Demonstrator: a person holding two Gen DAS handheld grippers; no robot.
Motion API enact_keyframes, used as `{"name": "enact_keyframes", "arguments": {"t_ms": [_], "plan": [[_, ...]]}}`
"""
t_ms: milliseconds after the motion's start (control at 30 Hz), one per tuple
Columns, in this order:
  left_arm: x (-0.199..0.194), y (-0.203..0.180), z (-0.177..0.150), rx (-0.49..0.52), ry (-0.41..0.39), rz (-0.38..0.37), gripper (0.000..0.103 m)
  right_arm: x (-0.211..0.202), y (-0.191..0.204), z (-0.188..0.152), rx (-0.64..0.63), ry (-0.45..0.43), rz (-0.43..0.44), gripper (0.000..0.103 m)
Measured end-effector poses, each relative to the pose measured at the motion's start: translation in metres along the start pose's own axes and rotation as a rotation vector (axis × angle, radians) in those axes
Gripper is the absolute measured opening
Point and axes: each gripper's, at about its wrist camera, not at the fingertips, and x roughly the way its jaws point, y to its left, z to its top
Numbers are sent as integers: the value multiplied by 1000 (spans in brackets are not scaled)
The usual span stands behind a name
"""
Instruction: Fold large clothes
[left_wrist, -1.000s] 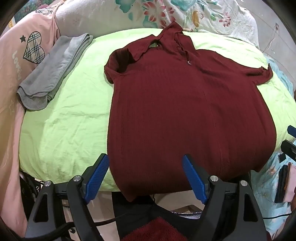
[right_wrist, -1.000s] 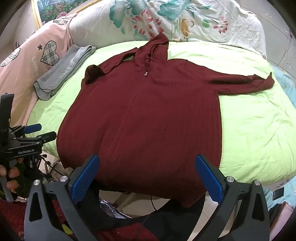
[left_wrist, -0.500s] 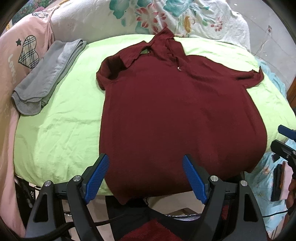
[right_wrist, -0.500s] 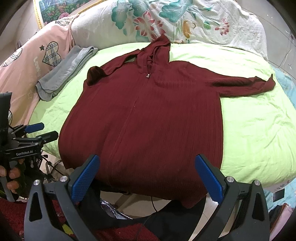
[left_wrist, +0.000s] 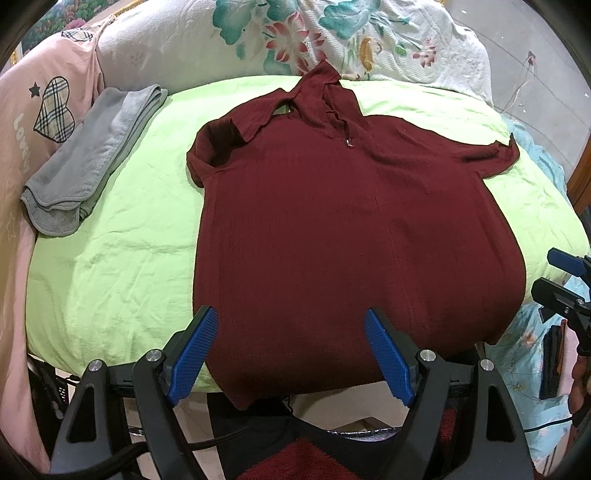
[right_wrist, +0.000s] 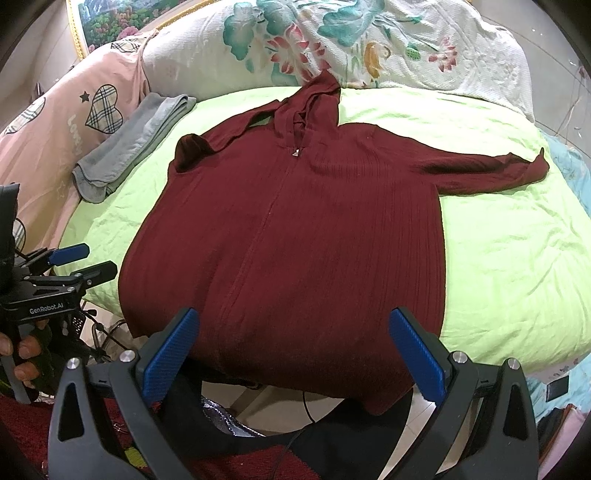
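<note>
A dark red hooded zip sweater (left_wrist: 351, 229) lies flat, front up, on a lime green sheet (left_wrist: 122, 258); it also shows in the right wrist view (right_wrist: 295, 236). Its hood points away, its hem hangs over the near edge. The right sleeve (right_wrist: 487, 170) stretches out sideways; the left sleeve (right_wrist: 207, 144) is bunched near the shoulder. My left gripper (left_wrist: 291, 350) is open and empty above the hem. My right gripper (right_wrist: 291, 350) is open and empty above the hem too. The left gripper shows at the left edge of the right wrist view (right_wrist: 74, 266).
A folded grey cloth (left_wrist: 96, 155) lies at the sheet's left. A pink heart-print pillow (left_wrist: 44, 110) and a floral white quilt (left_wrist: 351, 40) border the far side. Cables and dark items lie on the floor below the near edge (right_wrist: 306, 402).
Both grippers have shifted slightly; the sweater sits a little differently in each view. The sweater itself has not moved, and both grippers stay open.
</note>
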Motion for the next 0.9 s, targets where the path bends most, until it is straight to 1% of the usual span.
{"name": "enact_keyframes", "arguments": {"t_ms": [367,433,467,533,633,667,767,900], "plan": [[8,-3,0,-1,5,-3,82,0,1,0,2,3,-2,102],[10,-2,0,1,6,-5,82,1,3,0,3,14,-7,102],[10,-2,0,0,8,-7,82,2,3,0,-2,36,-19,102],[13,-1,1,-3,14,-13,82,2,3,1,0,37,-18,102],[17,-2,2,-4,26,-19,82,3,0,1,10,19,-7,102],[17,-2,3,-3,29,-20,82,4,-1,0,17,-4,6,102],[24,-1,4,-1,41,-28,82,5,-6,3,35,-8,18,102],[30,2,8,-21,55,-69,82,5,-19,6,84,-30,26,102]]}}
